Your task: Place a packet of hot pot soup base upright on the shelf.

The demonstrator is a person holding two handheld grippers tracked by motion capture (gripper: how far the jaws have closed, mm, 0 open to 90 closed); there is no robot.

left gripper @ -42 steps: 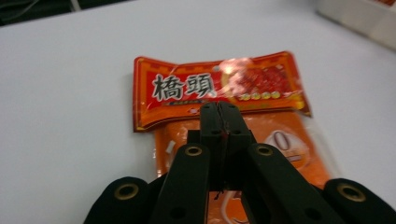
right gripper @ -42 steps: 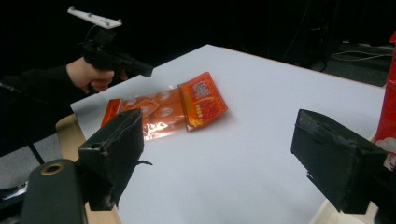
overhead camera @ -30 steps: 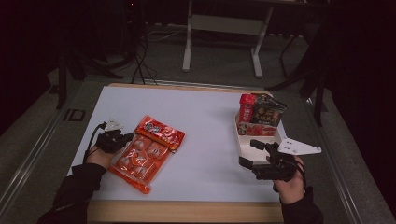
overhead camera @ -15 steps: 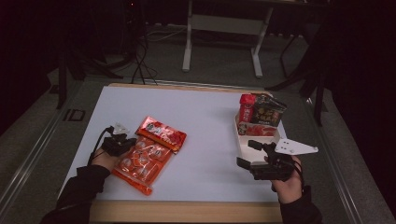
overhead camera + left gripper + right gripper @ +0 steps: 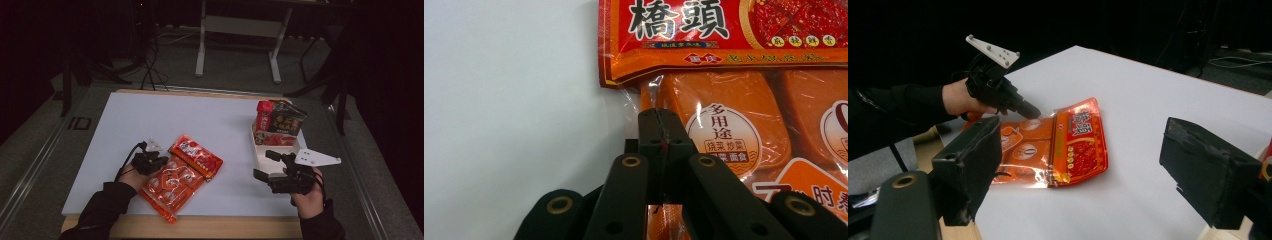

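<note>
Two snack packets lie at the table's front left: a red one [image 5: 196, 156] partly over a larger orange one [image 5: 172, 185]. My left gripper [image 5: 159, 161] is shut, its tips resting at the orange packet's [image 5: 724, 100] left sealed edge, just below the red packet [image 5: 724, 35]. I cannot tell whether any film is pinched in the left gripper [image 5: 659, 117]. My right gripper [image 5: 265, 165] is held open above the table's front right, nothing between its jaws. From the right gripper [image 5: 1088, 165] I see the left gripper [image 5: 1028, 111] touching the orange packet [image 5: 1023, 150].
A white tray [image 5: 260, 150] stands at the right, just beyond the right gripper, with upright packets [image 5: 280, 120] in its far end. Bare white tabletop [image 5: 165, 115] lies behind the packets. Table legs and cables stand on the dark floor beyond.
The left hand has moved right, from beside the packets onto the orange packet's edge. The right hand has stayed put.
</note>
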